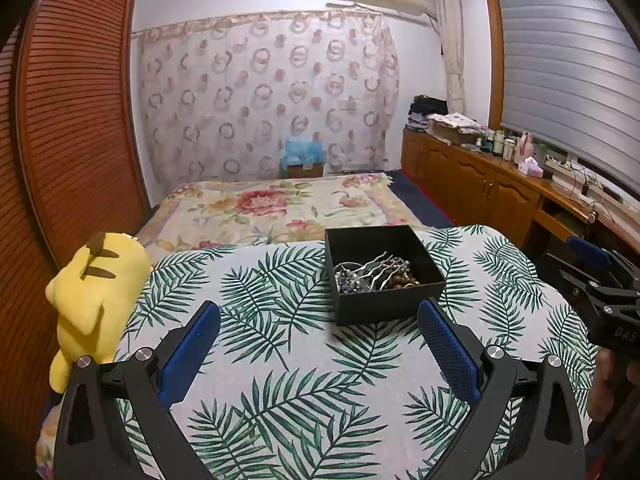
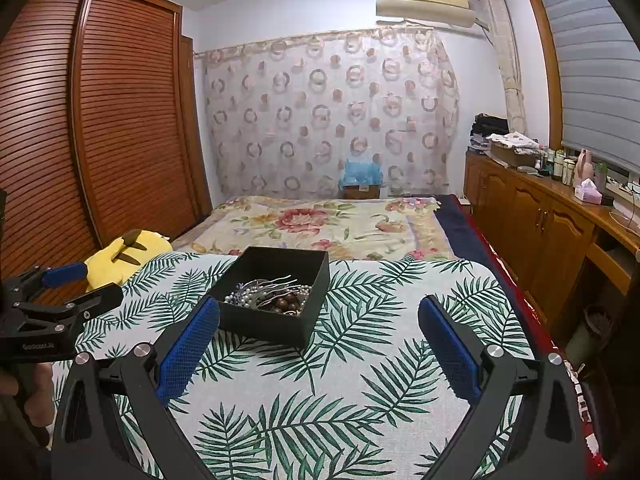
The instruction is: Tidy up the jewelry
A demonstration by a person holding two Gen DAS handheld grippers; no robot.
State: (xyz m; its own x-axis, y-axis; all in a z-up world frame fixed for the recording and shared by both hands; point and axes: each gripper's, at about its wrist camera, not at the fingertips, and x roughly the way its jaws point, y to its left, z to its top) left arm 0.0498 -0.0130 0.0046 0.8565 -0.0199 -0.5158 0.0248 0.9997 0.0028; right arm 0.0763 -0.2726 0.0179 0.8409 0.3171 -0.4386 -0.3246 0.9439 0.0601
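Observation:
A black open box (image 1: pixel 384 306) stands on the palm-leaf cloth (image 1: pixel 280 360). It holds jewelry (image 1: pixel 374 274): silver hairpins, pale beads and brown wooden beads. My left gripper (image 1: pixel 320 312) is open and empty, hovering just short of the box, which sits ahead to the right. In the right wrist view the box (image 2: pixel 264 328) and its jewelry (image 2: pixel 272 294) lie ahead to the left. My right gripper (image 2: pixel 320 308) is open and empty, its left fingertip near the box's front corner. Each gripper shows at the other view's edge: the right gripper (image 1: pixel 592 276) and the left gripper (image 2: pixel 76 284).
A yellow plush toy (image 1: pixel 92 300) lies at the cloth's left edge. Behind is a bed with a floral blanket (image 1: pixel 280 204). A slatted wooden wardrobe (image 1: pixel 72 128) stands left. A wooden cabinet (image 1: pixel 492 188) with bottles and clutter runs along the right.

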